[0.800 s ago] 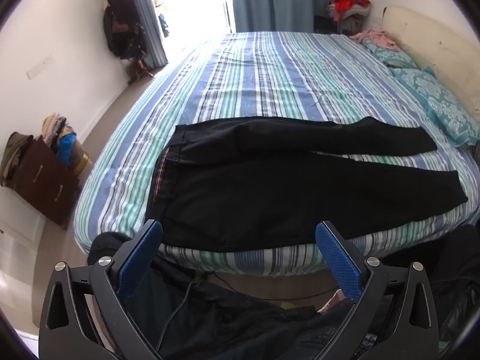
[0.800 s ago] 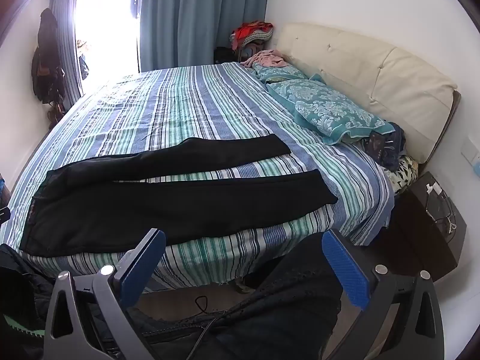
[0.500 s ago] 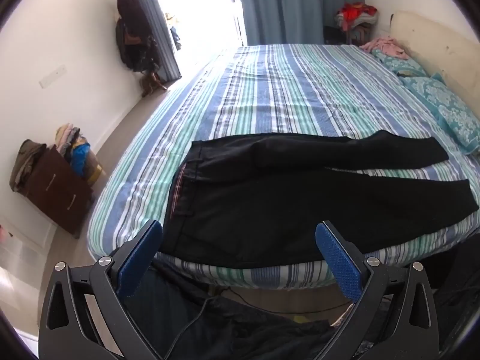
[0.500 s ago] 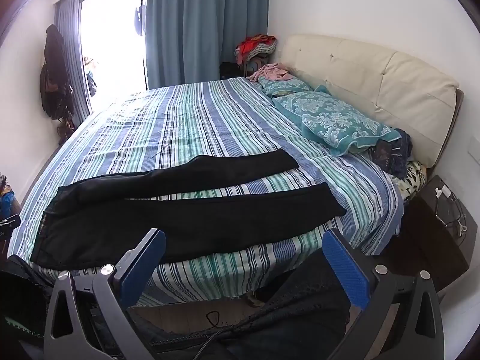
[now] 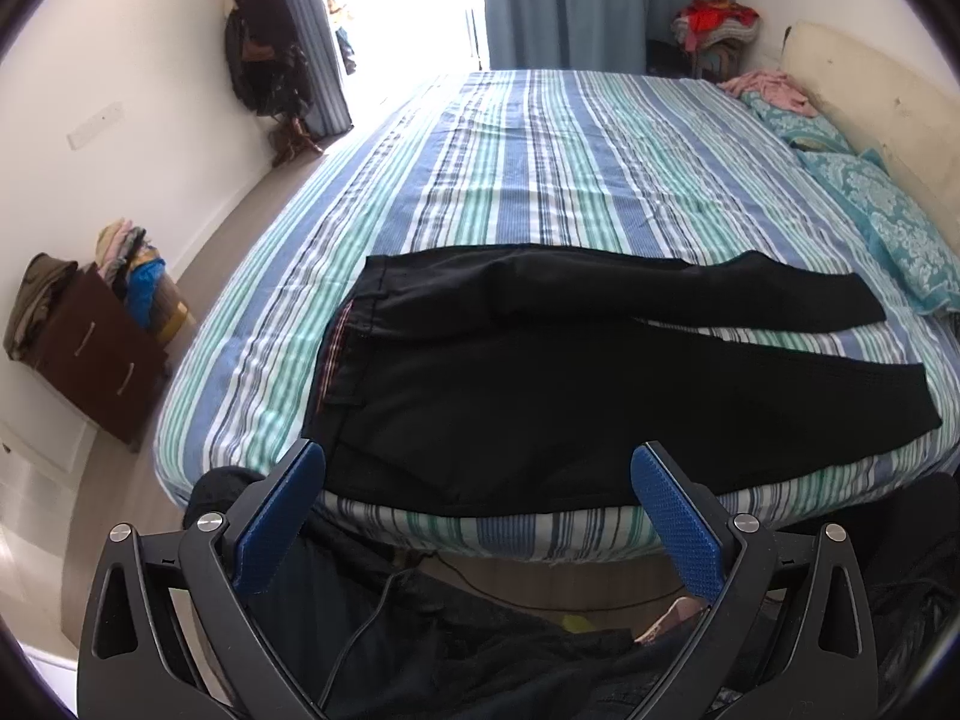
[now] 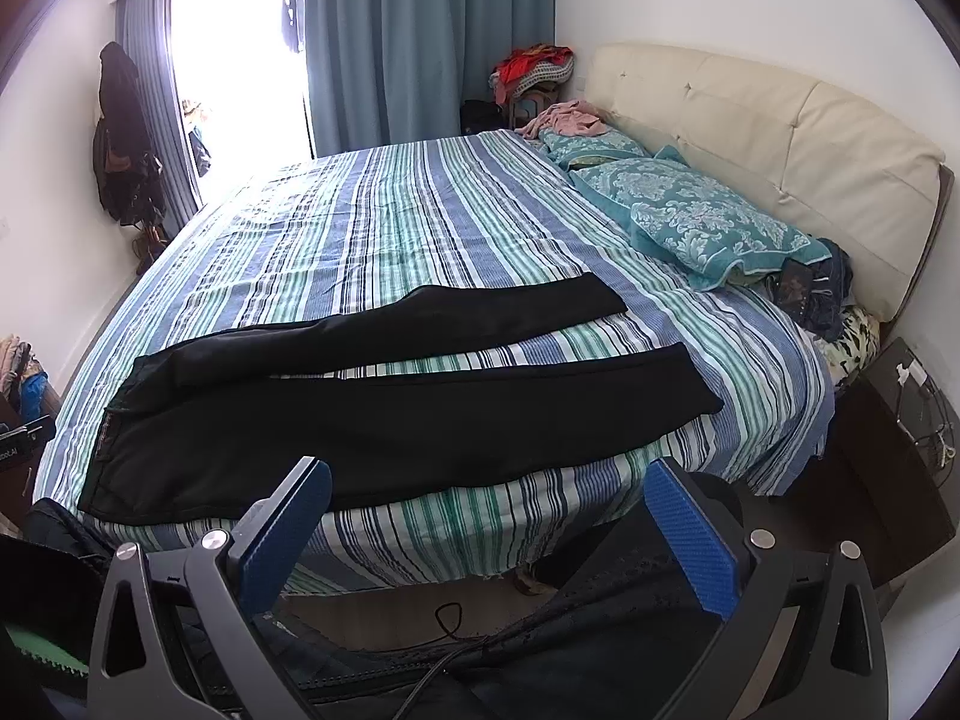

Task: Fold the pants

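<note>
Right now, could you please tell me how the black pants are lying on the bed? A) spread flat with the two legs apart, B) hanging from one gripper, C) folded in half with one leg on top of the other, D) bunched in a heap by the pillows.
A: the pants lie flat on the striped bed, with a strip of sheet showing between the legs, and no gripper holds them.

Home bedroom, striped bed [image 6: 420, 228], pillows [image 6: 708, 228], curtains [image 6: 420, 42]
</note>
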{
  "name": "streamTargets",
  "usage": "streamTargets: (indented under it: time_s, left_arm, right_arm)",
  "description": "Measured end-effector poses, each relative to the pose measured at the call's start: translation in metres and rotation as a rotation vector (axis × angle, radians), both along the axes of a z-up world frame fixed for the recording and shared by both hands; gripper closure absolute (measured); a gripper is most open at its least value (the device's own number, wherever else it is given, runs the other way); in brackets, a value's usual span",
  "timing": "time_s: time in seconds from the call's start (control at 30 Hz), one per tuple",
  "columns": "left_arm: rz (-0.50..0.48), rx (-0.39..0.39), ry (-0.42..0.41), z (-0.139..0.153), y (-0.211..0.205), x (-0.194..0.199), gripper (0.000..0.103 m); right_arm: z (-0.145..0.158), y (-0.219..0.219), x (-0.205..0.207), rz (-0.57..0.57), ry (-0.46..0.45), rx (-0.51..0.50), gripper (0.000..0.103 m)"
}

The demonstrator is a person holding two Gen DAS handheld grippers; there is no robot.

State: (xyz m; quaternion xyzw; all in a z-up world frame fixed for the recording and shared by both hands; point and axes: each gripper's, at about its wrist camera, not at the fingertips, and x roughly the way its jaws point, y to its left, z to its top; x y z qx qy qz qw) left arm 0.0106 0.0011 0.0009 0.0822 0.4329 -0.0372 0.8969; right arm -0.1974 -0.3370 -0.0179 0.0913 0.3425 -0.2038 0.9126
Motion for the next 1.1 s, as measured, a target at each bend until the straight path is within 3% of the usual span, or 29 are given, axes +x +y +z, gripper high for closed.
streamTargets:
  time_s: [0.27,0.5,0.7,1.1]
  left_arm:
    - [-0.020,-0.057,0.077,-0.010,0.004,0.002,0.001]
    - [0.026,-0.073,0.086,-0.007,0.012,0.004,0.001]
    - [0.038,-0.035,0.064,-0.005,0.012,0.001,0.001]
    - [0.032,-0.032,0.059,-0.008,0.016,0.006,0.001]
  right_arm:
    - [0.001,0.001,0.004,0.004,0.005,0.000,0.000]
    - [0.001,0.002,0.004,0.010,0.005,-0.020,0.000]
    - [0.001,0.003,0.004,0.008,0.010,-0.031,0.000]
    - [-0.004,-0.007,0.015,-0.096,0.107,-0.067,0.000]
